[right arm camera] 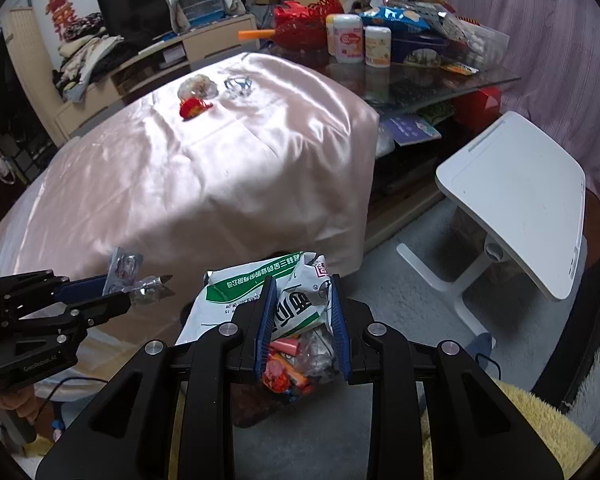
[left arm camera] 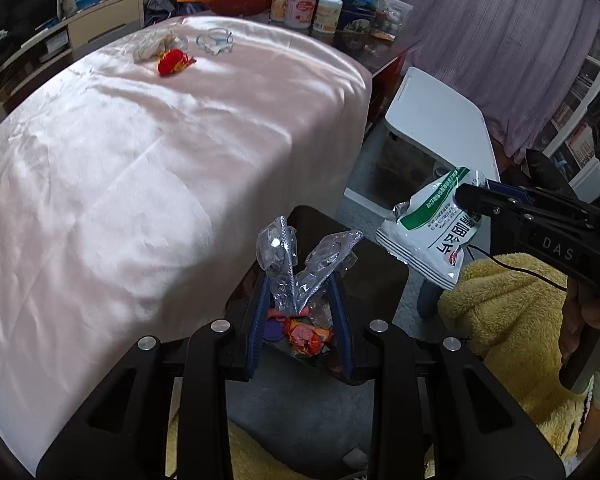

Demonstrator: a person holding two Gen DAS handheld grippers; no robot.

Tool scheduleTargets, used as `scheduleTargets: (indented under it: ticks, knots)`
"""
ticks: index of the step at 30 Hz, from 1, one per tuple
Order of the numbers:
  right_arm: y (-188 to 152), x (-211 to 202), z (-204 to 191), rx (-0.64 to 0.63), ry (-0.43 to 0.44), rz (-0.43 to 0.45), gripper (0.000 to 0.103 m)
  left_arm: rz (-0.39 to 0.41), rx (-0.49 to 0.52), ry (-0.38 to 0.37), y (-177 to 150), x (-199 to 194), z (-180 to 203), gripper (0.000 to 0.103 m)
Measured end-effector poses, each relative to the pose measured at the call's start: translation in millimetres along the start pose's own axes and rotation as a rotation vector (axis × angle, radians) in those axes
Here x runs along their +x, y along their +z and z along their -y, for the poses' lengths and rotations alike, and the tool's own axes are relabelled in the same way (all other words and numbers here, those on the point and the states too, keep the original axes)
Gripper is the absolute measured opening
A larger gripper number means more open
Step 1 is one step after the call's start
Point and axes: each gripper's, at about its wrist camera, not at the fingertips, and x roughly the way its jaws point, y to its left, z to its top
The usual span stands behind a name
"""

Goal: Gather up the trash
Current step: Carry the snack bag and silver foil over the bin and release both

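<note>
Holding both pieces over the bin [left arm camera: 380, 256], I have the left gripper [left arm camera: 300, 300] pinching a crumpled clear plastic wrapper [left arm camera: 300, 256] and the right gripper [right arm camera: 304, 312] pinching a white and green snack bag [right arm camera: 256, 292]. The bin sits on the floor just beside the draped tabletop [left arm camera: 140, 152], with bright wrappers already inside. To do this well, I judge each piece should be centred over the opening before the jaws spread, the bag lowered first since it is broad and could catch the rim. Room is tight: tabletop edge on one side, a white side table [right arm camera: 532, 200] and yellow fleece [left arm camera: 500, 312] on the other. A red wrapper [left arm camera: 174, 62] and other scraps remain on the tabletop.
</note>
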Motion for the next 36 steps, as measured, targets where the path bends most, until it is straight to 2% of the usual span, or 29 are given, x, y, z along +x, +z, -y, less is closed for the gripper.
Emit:
scheduleTargets:
  ticks: [9,18,20,22,28,32,36]
  knots:
    - [-28.3,43.9,10.5,0.049,-0.01,-0.123,0.028,-0.122,0.001,-0.019,-20.2,56.7,11.1,0.029]
    - [-25.3,58.2,10.7,0.069,-0.007,-0.155,0.034,-0.174,-0.001,-0.017,-19.1,70.7,6.4,0.03]
    - [-23.2,59.5,11.9,0.081,0.002,-0.157,0.039,-0.182,0.002,-0.021,-18.1,72.0,6.5,0.035]
    - [-21.8,60.0,12.5,0.089,0.007,-0.157,0.043,-0.182,0.008,-0.013,-16.9,74.5,9.7,0.049]
    - [-16.9,55.7,15.7,0.107,-0.011,-0.142,0.057,-0.164,0.018,0.001,-14.7,69.0,11.6,0.058]
    - [-10.1,46.7,21.0,0.127,-0.002,-0.12,0.061,-0.13,0.02,0.006,-9.9,54.9,8.9,0.064]
    - [9.7,30.4,23.7,0.127,-0.002,-0.06,0.063,-0.064,0.011,0.019,2.2,27.5,0.5,0.074]
